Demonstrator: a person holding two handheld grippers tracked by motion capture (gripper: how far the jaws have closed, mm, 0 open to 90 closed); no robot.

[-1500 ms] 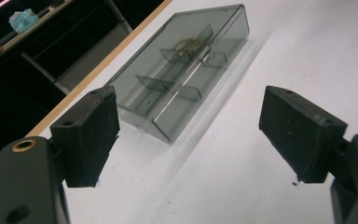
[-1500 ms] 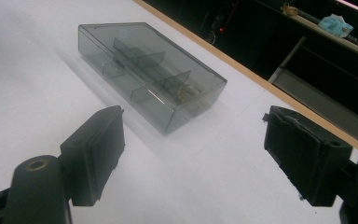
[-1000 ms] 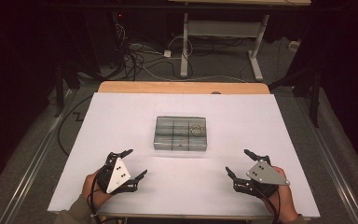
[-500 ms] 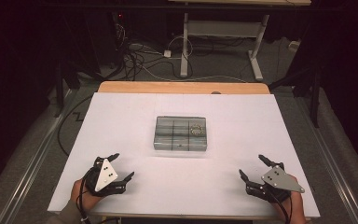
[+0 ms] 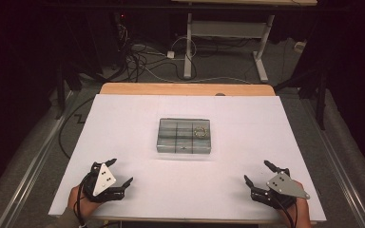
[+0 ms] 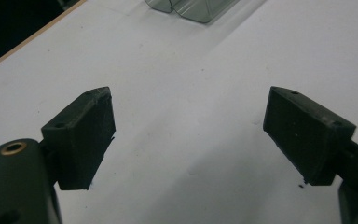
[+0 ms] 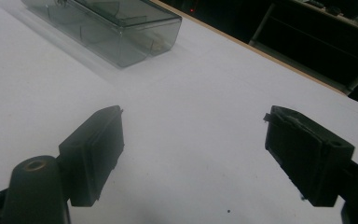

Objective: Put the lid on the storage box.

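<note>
I am holding my left gripper [image 5: 119, 172] and right gripper [image 5: 255, 172] spread wide and empty at the near table [image 5: 247, 118] corners; the clear compartment box [image 5: 184, 136] is lying mid-table, well ahead, between them.

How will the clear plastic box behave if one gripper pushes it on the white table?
The clear plastic box looks rigid and thin-walled, so probably light. Low and flat, it should slide on the smooth table, not tip. The small ring inside may shift.
</note>
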